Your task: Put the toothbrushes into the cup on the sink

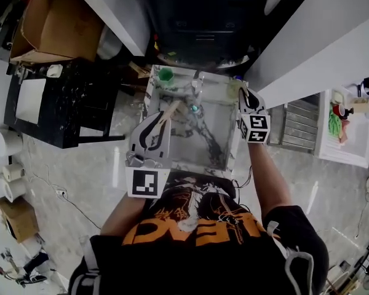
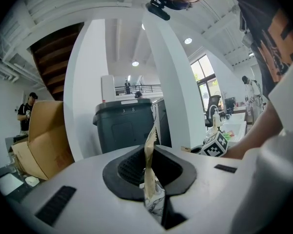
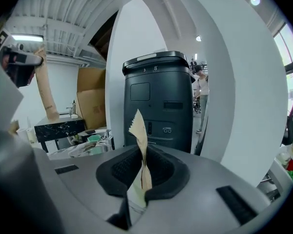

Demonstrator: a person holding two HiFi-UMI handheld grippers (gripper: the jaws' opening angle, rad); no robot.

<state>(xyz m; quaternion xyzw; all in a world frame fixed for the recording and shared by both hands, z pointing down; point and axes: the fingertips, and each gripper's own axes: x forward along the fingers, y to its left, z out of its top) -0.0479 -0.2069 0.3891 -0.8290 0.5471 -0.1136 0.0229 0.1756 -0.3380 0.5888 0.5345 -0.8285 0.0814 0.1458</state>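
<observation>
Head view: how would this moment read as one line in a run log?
left gripper: shut on paper packet | right gripper: shut on second packet | both: at sink | green cup: on sink's back edge

Green cup (image 1: 165,74), grey-veined white marble sink (image 1: 210,145), tan paper toothbrush wrappers (image 2: 148,169)

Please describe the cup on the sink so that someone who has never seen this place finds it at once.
Start at the square marble sink in front of the person, seen from above. On its far rim, in the left corner just left of the faucet, stands the cup. It is the only round, bright green thing on the sink.
</observation>
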